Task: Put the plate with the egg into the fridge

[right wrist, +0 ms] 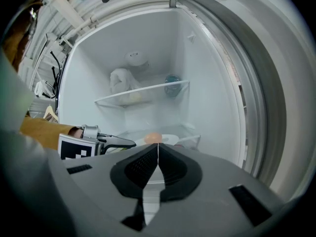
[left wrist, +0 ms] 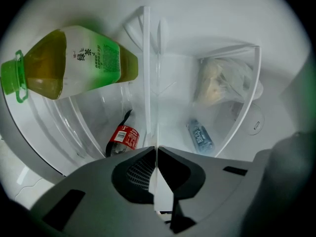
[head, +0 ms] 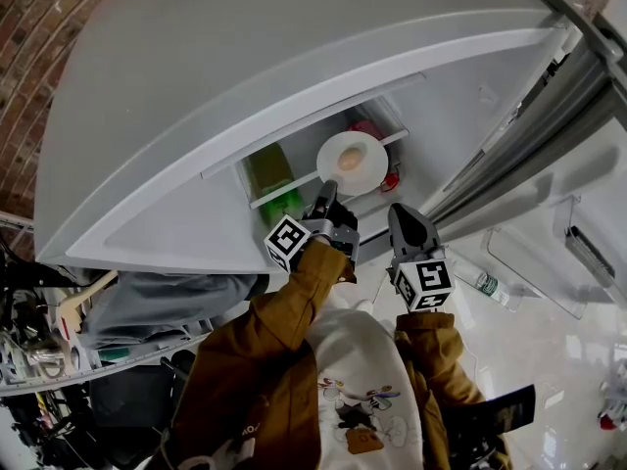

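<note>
A white plate (head: 353,163) with a brown egg (head: 350,161) on it is held out over a glass shelf (head: 294,190) inside the open fridge. My left gripper (head: 328,197) is shut on the plate's near rim. In the left gripper view, the thin white rim (left wrist: 157,189) runs edge-on between the closed jaws of the left gripper (left wrist: 156,149). My right gripper (head: 400,211) hangs just right of the plate, shut and empty. The right gripper view shows the plate (right wrist: 167,139), the egg (right wrist: 153,138) and the left gripper (right wrist: 123,143) beyond my right gripper (right wrist: 158,147).
A green tea bottle (left wrist: 74,63) lies on the shelf at the left, and a cola bottle (left wrist: 123,138) and a water bottle (left wrist: 200,135) lie lower down. A plastic bag (left wrist: 217,80) sits on an upper shelf. The fridge door (head: 549,233) stands open at the right.
</note>
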Motion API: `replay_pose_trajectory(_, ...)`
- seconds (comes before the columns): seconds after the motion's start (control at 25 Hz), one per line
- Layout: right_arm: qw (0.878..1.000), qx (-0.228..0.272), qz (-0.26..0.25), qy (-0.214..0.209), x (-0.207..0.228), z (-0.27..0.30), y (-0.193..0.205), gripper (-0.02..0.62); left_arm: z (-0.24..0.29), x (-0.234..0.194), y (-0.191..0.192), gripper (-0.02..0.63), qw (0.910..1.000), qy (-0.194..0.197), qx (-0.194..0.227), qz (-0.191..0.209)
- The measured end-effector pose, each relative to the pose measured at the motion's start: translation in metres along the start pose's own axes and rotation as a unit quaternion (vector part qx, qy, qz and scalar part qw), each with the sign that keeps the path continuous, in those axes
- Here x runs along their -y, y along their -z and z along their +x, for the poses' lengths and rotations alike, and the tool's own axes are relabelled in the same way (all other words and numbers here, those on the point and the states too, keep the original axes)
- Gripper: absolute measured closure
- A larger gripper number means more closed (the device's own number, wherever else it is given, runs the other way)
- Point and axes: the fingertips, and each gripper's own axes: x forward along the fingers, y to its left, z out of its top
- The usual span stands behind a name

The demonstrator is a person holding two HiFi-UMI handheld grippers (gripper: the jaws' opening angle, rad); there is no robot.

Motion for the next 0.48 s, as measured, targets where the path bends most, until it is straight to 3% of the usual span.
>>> replay_pose_trajectory(0.48,0.999,-0.022,-0.003,-0.027,-0.009,0.014,0.009,0.589,0.007,0.000,-0.010,0.585,0.9998,0.006,0.014,-0.012)
